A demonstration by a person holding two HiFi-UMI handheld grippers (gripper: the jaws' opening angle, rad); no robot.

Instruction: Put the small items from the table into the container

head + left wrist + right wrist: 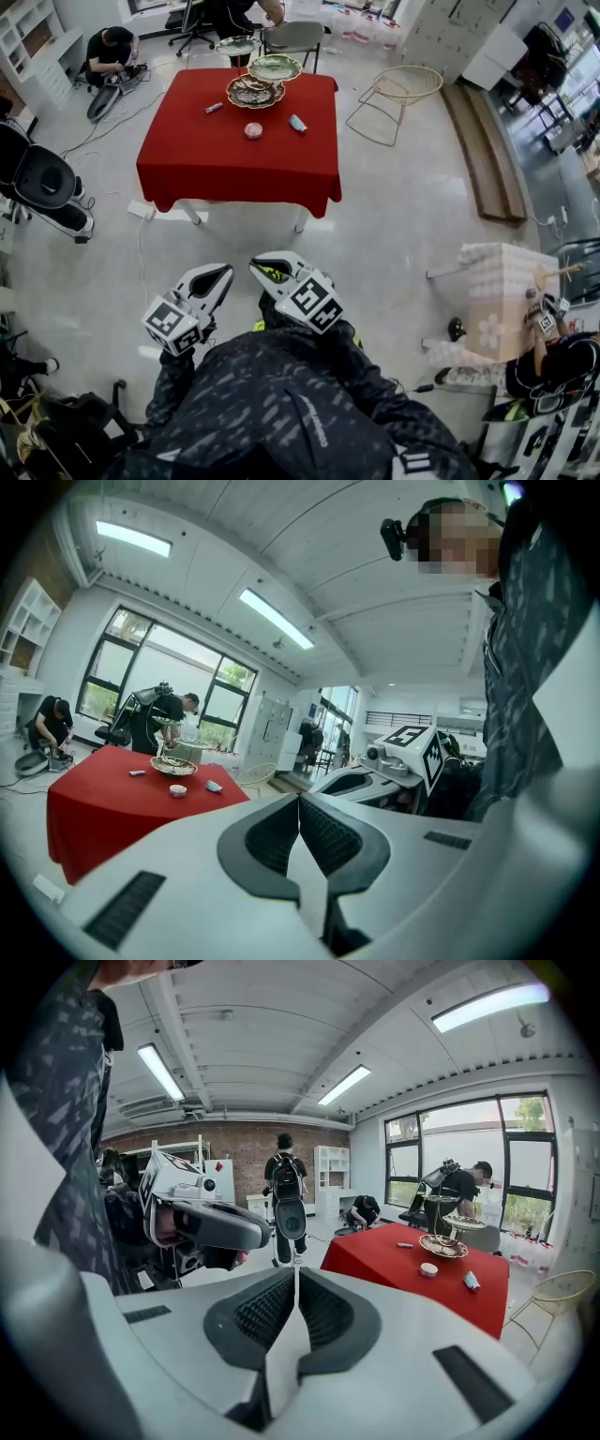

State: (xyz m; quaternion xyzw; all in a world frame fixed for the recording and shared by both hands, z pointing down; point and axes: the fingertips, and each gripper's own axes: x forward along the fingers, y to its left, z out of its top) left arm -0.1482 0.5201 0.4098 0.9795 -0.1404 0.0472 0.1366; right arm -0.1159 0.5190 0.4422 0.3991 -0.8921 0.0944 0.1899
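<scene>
1. Both tools sit by our chest: left gripper (217, 276) and right gripper (267, 270), jaws pressed together, empty.
2. We see a pink disc (253, 130), bluish tube (297, 123) and small stick (214, 108) on the red table (234, 164), near the tiered dish (255, 91), well apart from us.
3. We should step close, then spread one gripper's jaws before reaching.

The person wears a dark jacket (281, 403) streaked grey; the left tongs (219, 275) and right tongs (263, 268) are white, with black ribbed pads (330, 834) and checkered marker cubes (314, 302)

wire chair (405, 84): upper right | grey chair (293, 36): top centre | crouching person (111, 49): upper left | wooden planks (483, 150): right
</scene>
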